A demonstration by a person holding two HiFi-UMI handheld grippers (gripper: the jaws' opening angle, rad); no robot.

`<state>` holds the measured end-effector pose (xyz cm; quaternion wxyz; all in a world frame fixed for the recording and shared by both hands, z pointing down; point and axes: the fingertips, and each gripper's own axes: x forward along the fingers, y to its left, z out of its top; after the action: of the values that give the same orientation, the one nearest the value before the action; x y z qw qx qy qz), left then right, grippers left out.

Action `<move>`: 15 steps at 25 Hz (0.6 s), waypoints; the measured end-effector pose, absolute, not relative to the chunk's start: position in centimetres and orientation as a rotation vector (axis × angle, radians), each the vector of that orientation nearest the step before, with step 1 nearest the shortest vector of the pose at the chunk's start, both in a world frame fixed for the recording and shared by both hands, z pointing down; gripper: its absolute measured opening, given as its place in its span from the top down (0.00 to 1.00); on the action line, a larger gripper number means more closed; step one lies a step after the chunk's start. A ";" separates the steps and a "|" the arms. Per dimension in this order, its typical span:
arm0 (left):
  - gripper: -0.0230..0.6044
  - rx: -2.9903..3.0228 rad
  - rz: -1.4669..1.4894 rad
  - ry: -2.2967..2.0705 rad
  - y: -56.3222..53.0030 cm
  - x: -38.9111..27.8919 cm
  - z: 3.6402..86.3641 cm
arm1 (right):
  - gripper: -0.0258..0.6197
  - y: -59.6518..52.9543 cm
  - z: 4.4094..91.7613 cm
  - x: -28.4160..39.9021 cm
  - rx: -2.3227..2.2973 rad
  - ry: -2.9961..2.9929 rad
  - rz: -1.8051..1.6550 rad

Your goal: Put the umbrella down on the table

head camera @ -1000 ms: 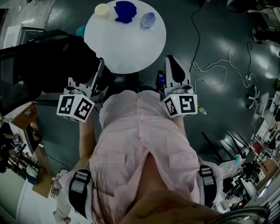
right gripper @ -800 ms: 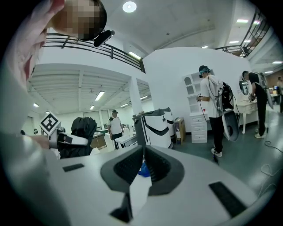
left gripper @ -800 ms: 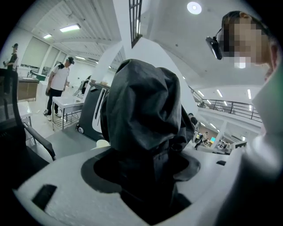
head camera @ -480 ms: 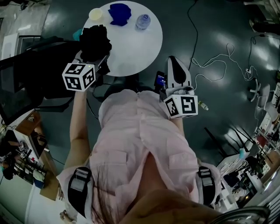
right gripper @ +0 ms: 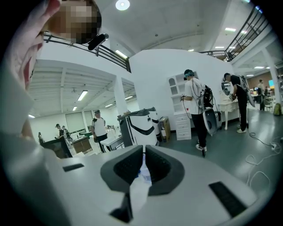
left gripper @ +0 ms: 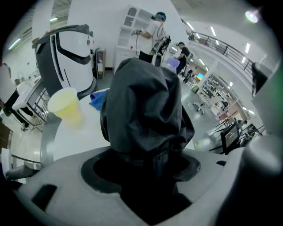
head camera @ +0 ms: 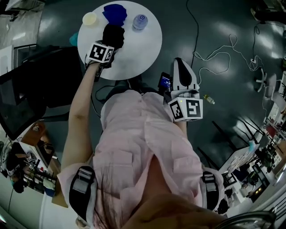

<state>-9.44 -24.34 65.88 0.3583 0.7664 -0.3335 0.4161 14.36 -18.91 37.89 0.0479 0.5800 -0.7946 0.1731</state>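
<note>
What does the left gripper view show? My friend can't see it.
A black folded umbrella fills the middle, clamped in the left tool. Behind it, on the round white table, are a pale yellow plastic cup at the left and a crumpled blue cloth.

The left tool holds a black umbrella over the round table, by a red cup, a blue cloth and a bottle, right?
Not quite: the cup is yellow, not red, as the left gripper view shows. The left tool does hold the black umbrella over the round table, by the blue cloth and the bottle.
</note>
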 end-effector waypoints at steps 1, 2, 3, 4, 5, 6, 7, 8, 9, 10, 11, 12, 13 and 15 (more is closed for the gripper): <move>0.46 1.956 1.109 -0.851 -24.5 -9.5 67.0 | 0.90 -18.9 37.9 14.4 1.775 -2.415 0.530; 0.46 1.935 1.140 -0.844 -24.7 -9.6 68.1 | 0.90 -19.0 38.0 14.5 1.780 -2.407 0.533; 0.46 1.915 1.170 -0.838 -24.8 -9.6 69.0 | 0.90 -19.0 38.1 14.6 1.783 -2.400 0.536; 0.46 1.896 1.201 -0.832 -24.9 -9.6 69.8 | 0.90 -19.0 38.1 14.7 1.786 -2.395 0.538; 0.46 1.881 1.229 -0.826 -24.9 -9.6 70.4 | 0.90 -19.0 38.1 14.7 1.789 -2.392 0.539; 0.46 1.870 1.252 -0.821 -25.0 -9.6 71.0 | 0.90 -19.0 38.1 14.7 1.790 -2.389 0.538; 0.46 1.861 1.270 -0.818 -25.0 -9.6 71.4 | 0.90 -19.1 38.1 14.7 1.791 -2.387 0.539; 0.46 1.851 1.282 -0.815 -24.9 -9.6 71.8 | 0.90 -19.1 38.1 14.6 1.792 -2.383 0.540; 0.46 1.840 1.291 -0.812 -24.9 -9.7 72.1 | 0.90 -19.1 38.1 14.4 1.791 -2.379 0.542; 0.46 1.827 1.298 -0.807 -24.8 -9.8 72.5 | 0.90 -19.1 38.2 14.3 1.791 -2.375 0.544; 0.46 1.812 1.306 -0.800 -24.8 -9.8 73.0 | 0.90 -19.2 38.2 14.2 1.790 -2.373 0.546; 0.46 1.794 1.316 -0.791 -24.6 -9.9 73.5 | 0.90 -19.2 38.2 14.1 1.788 -2.371 0.547; 0.46 1.771 1.332 -0.784 -24.4 -10.0 73.9 | 0.90 -19.3 38.2 14.0 1.787 -2.371 0.548; 0.46 1.737 1.363 -0.779 -24.1 -10.1 73.8 | 0.90 -19.5 38.2 13.9 1.785 -2.371 0.551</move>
<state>-10.11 -24.14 73.77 0.3896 0.6833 -0.3064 0.5361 13.85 -19.46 38.24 0.0617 0.5902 -0.7839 0.1824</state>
